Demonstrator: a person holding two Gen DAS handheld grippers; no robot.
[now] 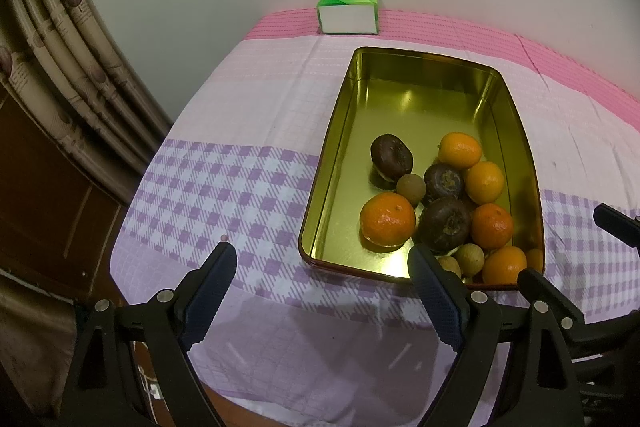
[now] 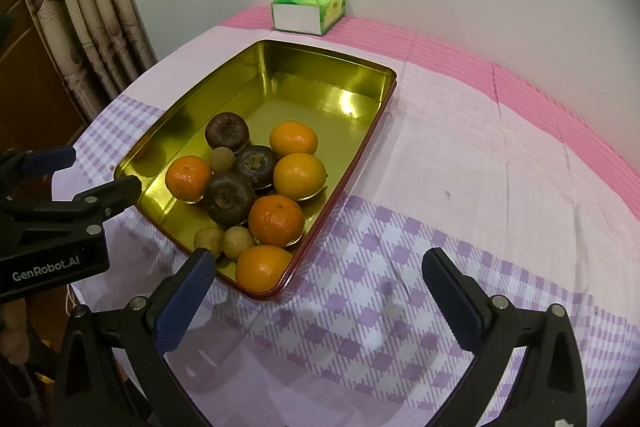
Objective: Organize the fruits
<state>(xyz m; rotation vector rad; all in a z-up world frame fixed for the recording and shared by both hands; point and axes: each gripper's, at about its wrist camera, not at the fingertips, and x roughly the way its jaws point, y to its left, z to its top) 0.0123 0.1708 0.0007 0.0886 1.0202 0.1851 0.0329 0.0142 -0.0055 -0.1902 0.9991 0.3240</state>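
A gold metal tray [image 1: 340, 131] [image 2: 200, 99] lies on the checked cloth. Its near end holds several tangerines [image 1: 387, 221] [image 2: 276, 220], three dark brown fruits [image 1: 444, 224] [image 2: 228, 197] and small tan longans [image 1: 411, 189] [image 2: 238, 242]. My left gripper [image 1: 322, 267] is open and empty, hovering at the tray's near left corner. My right gripper [image 2: 318, 277] is open and empty, above the cloth by the tray's near right corner. The left gripper also shows in the right wrist view [image 2: 100, 171], and the right gripper's fingers [image 1: 616, 223] in the left wrist view.
A green and white tissue box [image 1: 349, 9] [image 2: 308, 10] stands at the back against the wall. A curtain [image 1: 60, 67] [image 2: 92, 23] hangs at the left beside the table's edge. The purple and pink checked cloth [image 2: 460, 167] covers the table.
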